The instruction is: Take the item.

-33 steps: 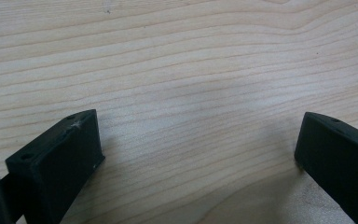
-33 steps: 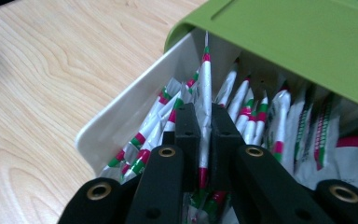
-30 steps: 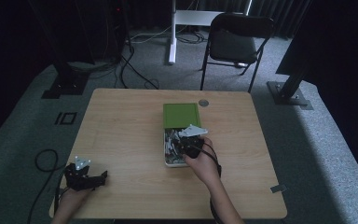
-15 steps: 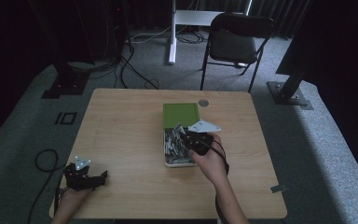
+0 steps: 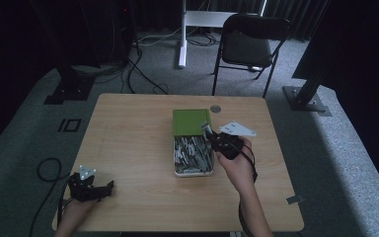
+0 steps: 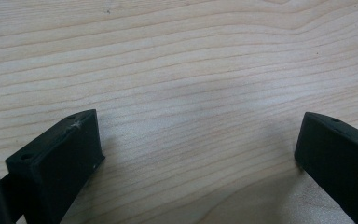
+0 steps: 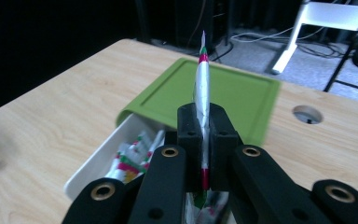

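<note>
A white box [image 5: 193, 171] with a green lid [image 5: 192, 122] slid back holds several small white packets [image 5: 192, 153] near the table's middle. My right gripper [image 5: 216, 140] hovers at the box's right edge, shut on one flat white packet with red and green print [image 7: 202, 88], which stands edge-on between the jaws. The green lid [image 7: 223, 95] and the open box [image 7: 103, 161] lie beyond it. My left gripper [image 5: 101, 190] rests low at the table's front left, open, its fingers [image 6: 60, 158] wide apart over bare wood.
The wooden table [image 5: 128, 133] has a round cable hole [image 5: 215, 108] behind the lid. A folding chair [image 5: 249, 47] and a white desk leg [image 5: 182, 34] stand beyond the far edge. Cables trail on the grey floor at left.
My right gripper has lifted from inside the box toward its right rim, carrying a packet up. The left gripper has stayed put.
</note>
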A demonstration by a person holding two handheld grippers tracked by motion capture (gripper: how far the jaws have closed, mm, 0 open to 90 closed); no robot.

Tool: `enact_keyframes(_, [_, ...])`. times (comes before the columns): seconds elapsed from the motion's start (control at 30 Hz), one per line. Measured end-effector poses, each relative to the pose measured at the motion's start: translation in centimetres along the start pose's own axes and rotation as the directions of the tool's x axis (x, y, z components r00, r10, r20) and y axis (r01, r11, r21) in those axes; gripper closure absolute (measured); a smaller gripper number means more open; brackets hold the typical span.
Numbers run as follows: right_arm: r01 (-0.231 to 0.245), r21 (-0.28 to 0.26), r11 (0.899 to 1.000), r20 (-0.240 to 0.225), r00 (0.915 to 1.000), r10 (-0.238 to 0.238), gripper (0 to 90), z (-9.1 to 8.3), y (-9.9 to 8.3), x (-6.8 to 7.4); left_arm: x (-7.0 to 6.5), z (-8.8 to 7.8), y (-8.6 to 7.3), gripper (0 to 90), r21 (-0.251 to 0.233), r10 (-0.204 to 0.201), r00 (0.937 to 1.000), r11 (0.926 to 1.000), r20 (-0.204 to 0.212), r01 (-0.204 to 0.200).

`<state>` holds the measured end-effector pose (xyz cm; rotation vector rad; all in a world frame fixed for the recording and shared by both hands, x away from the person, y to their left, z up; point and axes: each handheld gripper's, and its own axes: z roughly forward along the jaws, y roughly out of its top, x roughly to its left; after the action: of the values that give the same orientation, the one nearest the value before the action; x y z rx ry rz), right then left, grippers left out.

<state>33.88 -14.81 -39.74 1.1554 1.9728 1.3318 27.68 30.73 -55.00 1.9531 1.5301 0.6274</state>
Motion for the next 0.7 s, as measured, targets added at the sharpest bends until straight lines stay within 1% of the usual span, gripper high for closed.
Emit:
enact_keyframes(0.1, [-0.007,-0.025,1.000,0.045,0.9990,0.008,86.5,-0.4,-0.1,-0.9,0.0,0.0,0.0,1.3,0.000,0.000,1.0000,1.0000,0.000,0.000])
enact_keyframes(0.13, [-0.007,-0.026,1.000,0.060,0.9982,0.008,86.5,-0.5,-0.2,-1.2,0.0,0.0,0.0,1.3,0.000,0.000,1.0000,1.0000,0.000,0.000])
enact_keyframes(0.2, [-0.014,-0.030,0.999,0.076,0.9970,0.016,86.5,-0.6,-0.4,-1.9,0.0,0.0,0.0,1.3,-0.001,0.000,1.0000,1.0000,0.000,0.000])
enact_keyframes(0.23, [-0.014,-0.022,1.000,0.082,0.9965,0.016,86.5,-0.6,-0.5,-2.2,0.0,0.0,0.0,1.3,-0.001,0.000,1.0000,1.0000,0.000,0.000])
enact_keyframes(0.33, [-0.035,-0.018,0.999,0.102,0.9941,0.036,86.4,-0.5,-1.0,-3.3,0.0,0.0,0.0,1.4,0.000,0.000,1.0000,1.0000,0.000,0.000])
enact_keyframes(0.37, [-0.050,-0.027,0.998,0.110,0.9925,0.053,86.5,-0.4,-1.2,-3.7,0.0,0.0,0.0,1.3,-0.001,0.000,1.0000,1.0000,0.000,0.000])
enact_keyframes(0.43, [-0.080,-0.018,0.997,0.122,0.9892,0.081,86.5,-0.2,-1.8,-4.4,0.0,0.0,0.0,1.3,-0.001,0.000,1.0000,1.0000,0.000,0.000])
enact_keyframes(0.47, [-0.094,-0.023,0.995,0.130,0.9869,0.096,86.4,0.0,-2.2,-4.8,0.0,0.0,0.0,1.3,-0.001,-0.001,1.0000,1.0000,0.000,0.001])
enact_keyframes(0.53, [-0.122,-0.007,0.993,0.142,0.9824,0.122,86.5,0.5,-2.9,-5.4,0.0,0.0,0.0,1.3,-0.001,-0.001,1.0000,1.0000,0.000,0.001])
enact_keyframes(0.57, [-0.128,0.001,0.992,0.154,0.9799,0.126,86.4,0.8,-3.4,-5.7,0.0,0.0,0.0,1.3,0.000,-0.001,1.0000,1.0000,0.000,0.001])
enact_keyframes(0.6, [-0.138,0.015,0.990,0.157,0.9785,0.134,86.4,1.1,-3.8,-6.0,0.0,0.0,0.0,1.3,0.000,-0.001,1.0000,1.0000,0.000,0.001])
enact_keyframes(0.63, [-0.159,0.014,0.987,0.156,0.9756,0.155,86.4,1.4,-4.3,-6.3,0.0,0.0,0.0,1.3,0.000,-0.001,1.0000,1.0000,0.000,0.001])
enact_keyframes(0.7, [-0.171,0.030,0.985,0.163,0.9729,0.164,86.4,1.9,-5.1,-6.7,0.0,0.0,0.0,1.3,0.000,-0.001,1.0000,1.0000,0.000,0.001])
